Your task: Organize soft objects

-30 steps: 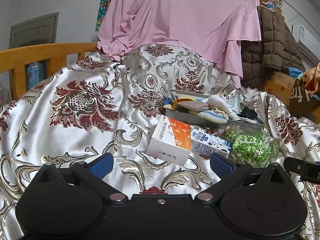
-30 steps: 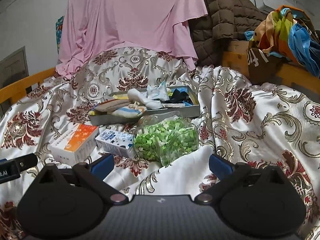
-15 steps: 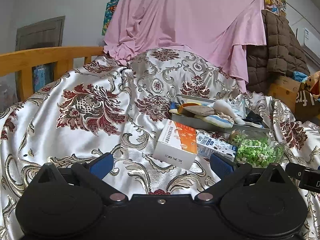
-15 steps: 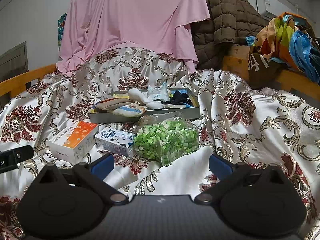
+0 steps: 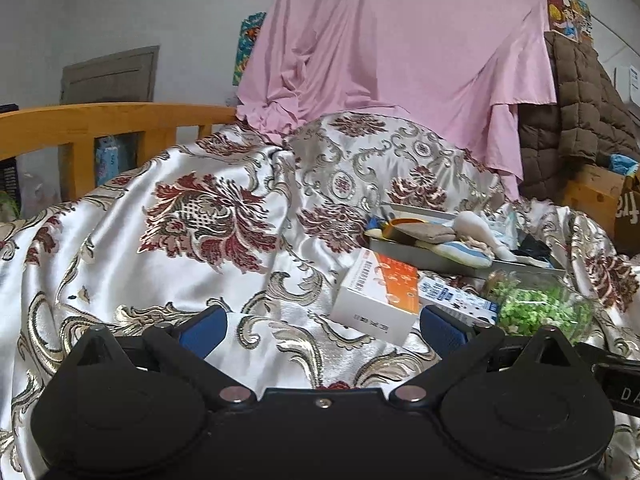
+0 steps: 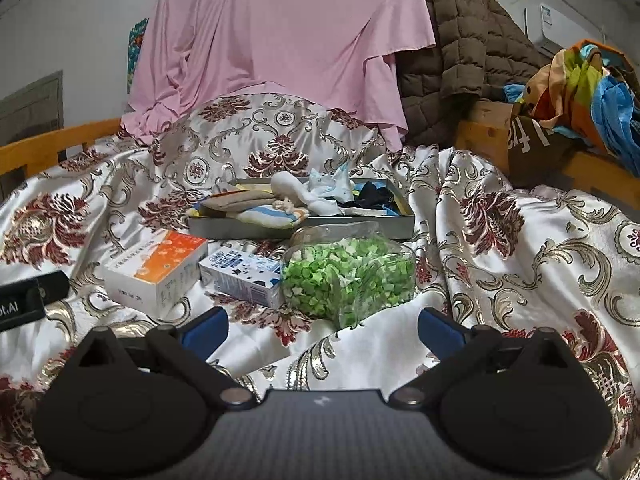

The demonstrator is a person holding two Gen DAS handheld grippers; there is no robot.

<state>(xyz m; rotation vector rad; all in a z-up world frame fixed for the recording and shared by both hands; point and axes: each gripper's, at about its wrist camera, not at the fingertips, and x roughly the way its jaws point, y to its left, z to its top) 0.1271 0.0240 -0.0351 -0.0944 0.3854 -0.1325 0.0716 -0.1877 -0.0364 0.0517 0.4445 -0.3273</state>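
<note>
A grey tray [image 6: 304,229] [image 5: 436,258] on the satin bedspread holds a pile of soft things: a brown pouch [image 6: 236,202], a striped sock [image 6: 276,216], a white sock [image 6: 296,190] and dark cloth [image 6: 372,196]. In front of it lie an orange-and-white box [image 6: 156,268] [image 5: 380,292], a small milk carton [image 6: 244,276] [image 5: 456,298] and a clear bag of green pieces [image 6: 348,276] [image 5: 540,312]. My left gripper [image 5: 322,326] is open and empty, short of the orange box. My right gripper [image 6: 322,326] is open and empty, just before the green bag.
A pink sheet [image 6: 280,40] hangs at the back with a brown quilted jacket [image 6: 464,52] beside it. A wooden bed rail [image 5: 100,124] runs along the left. Colourful clothes [image 6: 592,84] are piled on a wooden ledge at the right. The bedspread [image 5: 180,240] is rumpled.
Both grippers have drawn back and swung slightly left, so the tray, boxes and bag sit further right and smaller in the left wrist view. Both stay open; nothing on the bed has moved.
</note>
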